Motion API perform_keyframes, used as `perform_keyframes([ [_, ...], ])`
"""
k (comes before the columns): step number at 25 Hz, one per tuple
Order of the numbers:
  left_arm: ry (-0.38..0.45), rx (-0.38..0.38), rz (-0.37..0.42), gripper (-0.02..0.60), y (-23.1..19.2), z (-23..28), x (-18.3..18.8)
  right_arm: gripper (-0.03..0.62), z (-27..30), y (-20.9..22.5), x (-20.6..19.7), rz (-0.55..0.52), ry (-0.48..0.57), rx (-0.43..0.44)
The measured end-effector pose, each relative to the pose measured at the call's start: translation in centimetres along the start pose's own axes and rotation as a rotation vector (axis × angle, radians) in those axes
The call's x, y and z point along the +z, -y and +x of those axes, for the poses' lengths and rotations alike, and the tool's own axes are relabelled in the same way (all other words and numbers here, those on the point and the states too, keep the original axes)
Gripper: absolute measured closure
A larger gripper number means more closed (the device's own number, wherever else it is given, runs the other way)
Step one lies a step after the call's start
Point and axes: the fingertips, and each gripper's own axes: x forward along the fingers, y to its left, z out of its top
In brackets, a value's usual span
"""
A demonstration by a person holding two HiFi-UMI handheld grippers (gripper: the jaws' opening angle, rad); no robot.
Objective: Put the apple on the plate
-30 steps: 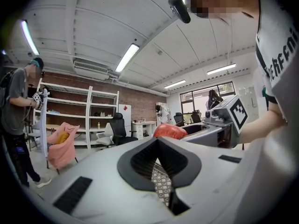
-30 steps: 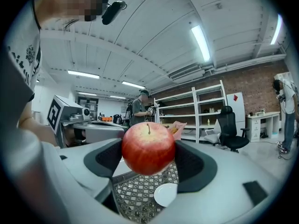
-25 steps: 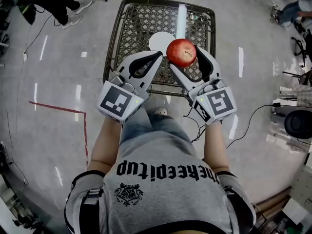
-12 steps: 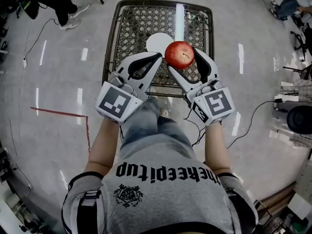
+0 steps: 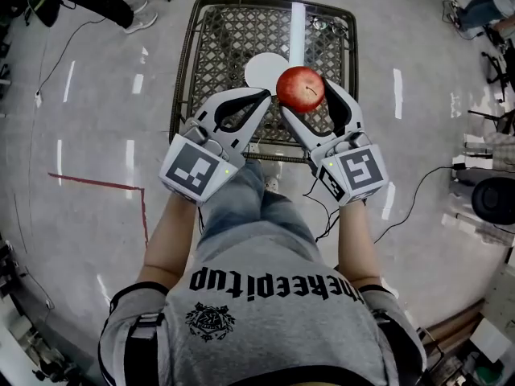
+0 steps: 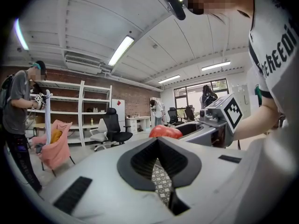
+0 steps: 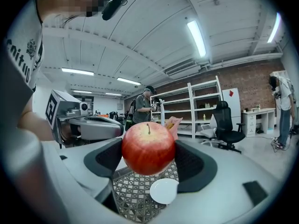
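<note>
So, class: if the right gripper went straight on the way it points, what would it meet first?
Probably the white plate on the mesh table, just beyond its held apple; depth is unclear.

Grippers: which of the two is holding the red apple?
The right gripper: its jaws clamp the apple from both sides. The left gripper beside it has its jaws together, with nothing between them.

Open mesh of the surface [image 5: 217, 39] lies on every side of the white plate [image 5: 259, 69], leaving its far half free to approach from above. The apple [image 5: 300, 88], clamped in the right gripper [image 5: 306, 96], overhangs the plate's near right edge. The left gripper [image 5: 259, 95], jaws together, crowds the near side just beside it.
</note>
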Motion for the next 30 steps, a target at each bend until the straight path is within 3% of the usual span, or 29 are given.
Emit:
perform_keyframes([
  [30, -0.061, 0.015, -0.101, 0.560, -6.1, 2.1, -3.1, 0.221, 6.9, 3.1, -2.9, 0.022, -0.097, -0.006],
])
